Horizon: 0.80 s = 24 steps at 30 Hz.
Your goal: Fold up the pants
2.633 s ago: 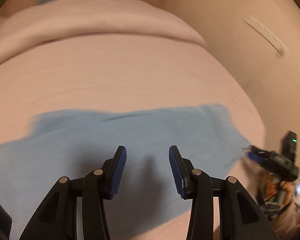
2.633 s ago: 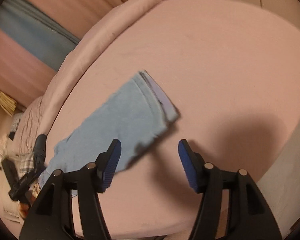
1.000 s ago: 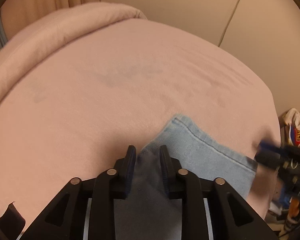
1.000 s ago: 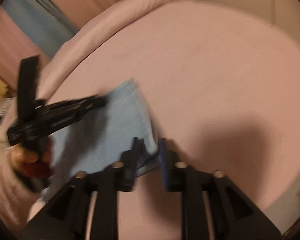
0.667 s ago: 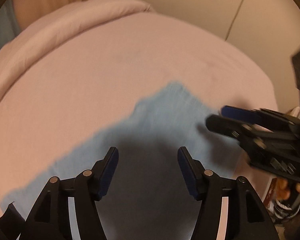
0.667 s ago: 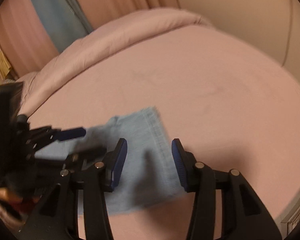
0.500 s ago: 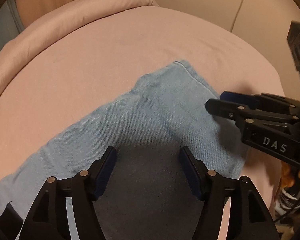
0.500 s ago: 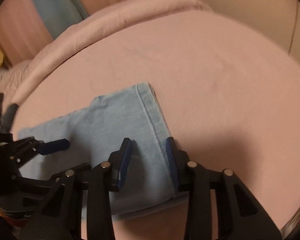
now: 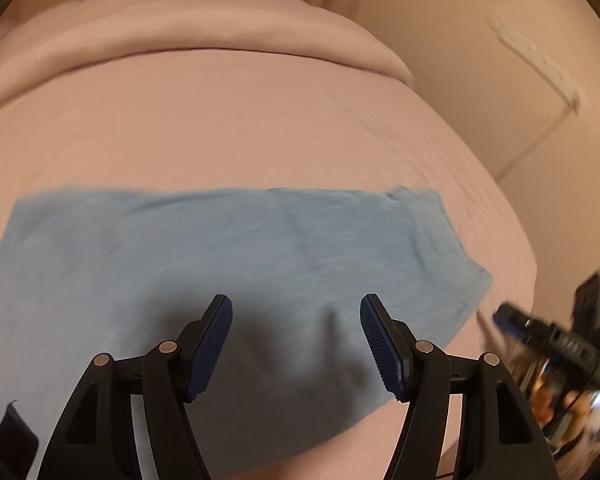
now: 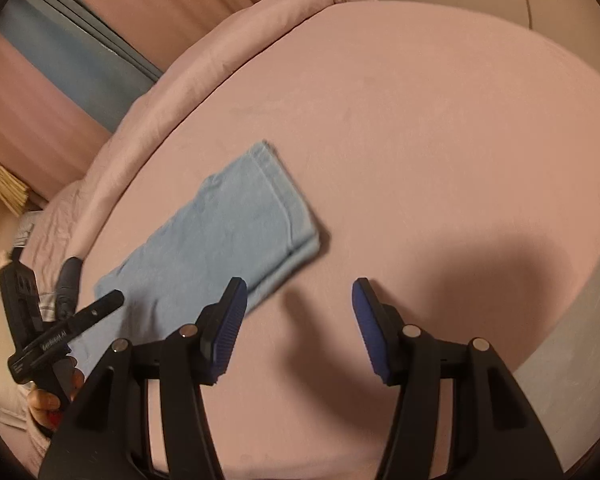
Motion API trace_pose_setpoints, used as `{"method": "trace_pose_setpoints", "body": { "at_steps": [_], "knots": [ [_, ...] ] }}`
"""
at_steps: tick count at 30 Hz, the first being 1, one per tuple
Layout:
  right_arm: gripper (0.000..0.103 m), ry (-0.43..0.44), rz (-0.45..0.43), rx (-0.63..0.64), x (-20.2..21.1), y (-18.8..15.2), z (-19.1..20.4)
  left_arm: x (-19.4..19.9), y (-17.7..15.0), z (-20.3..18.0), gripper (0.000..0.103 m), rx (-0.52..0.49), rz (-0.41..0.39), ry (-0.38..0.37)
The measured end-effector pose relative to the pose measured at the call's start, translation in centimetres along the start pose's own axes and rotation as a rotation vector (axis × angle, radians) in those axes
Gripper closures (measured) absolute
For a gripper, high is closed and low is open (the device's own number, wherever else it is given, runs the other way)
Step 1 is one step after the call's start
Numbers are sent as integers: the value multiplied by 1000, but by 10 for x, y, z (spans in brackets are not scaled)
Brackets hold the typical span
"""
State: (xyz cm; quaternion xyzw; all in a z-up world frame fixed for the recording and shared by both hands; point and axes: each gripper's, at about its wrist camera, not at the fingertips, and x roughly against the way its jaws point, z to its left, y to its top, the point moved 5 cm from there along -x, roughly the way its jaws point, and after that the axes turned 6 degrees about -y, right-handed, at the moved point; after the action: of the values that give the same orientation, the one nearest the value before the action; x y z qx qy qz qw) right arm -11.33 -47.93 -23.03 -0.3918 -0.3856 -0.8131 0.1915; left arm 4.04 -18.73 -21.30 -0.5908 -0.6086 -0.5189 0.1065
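Where folded flat, soft denim pants (image 10: 224, 236)

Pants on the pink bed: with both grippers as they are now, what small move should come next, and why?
Probably bring both grippers down to the short ends of the pants for another fold. They lie flat as a long folded strip on the bed. The left gripper hangs open over them, gripping nothing; the right gripper, whose jaws have just been opening, is open over bare sheet beside their hem end.
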Motion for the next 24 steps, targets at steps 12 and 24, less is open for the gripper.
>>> {"method": "trace_pose_setpoints", "body": {
  "at_steps": [12,24],
  "knots": [
    [79,67,-4,-217,-45,13,28,1,-23,38,34,229,-8,-90],
    [92,39,-169,143,-6,19,126,20,10,24,34,337,-5,-337]
  ]
}}
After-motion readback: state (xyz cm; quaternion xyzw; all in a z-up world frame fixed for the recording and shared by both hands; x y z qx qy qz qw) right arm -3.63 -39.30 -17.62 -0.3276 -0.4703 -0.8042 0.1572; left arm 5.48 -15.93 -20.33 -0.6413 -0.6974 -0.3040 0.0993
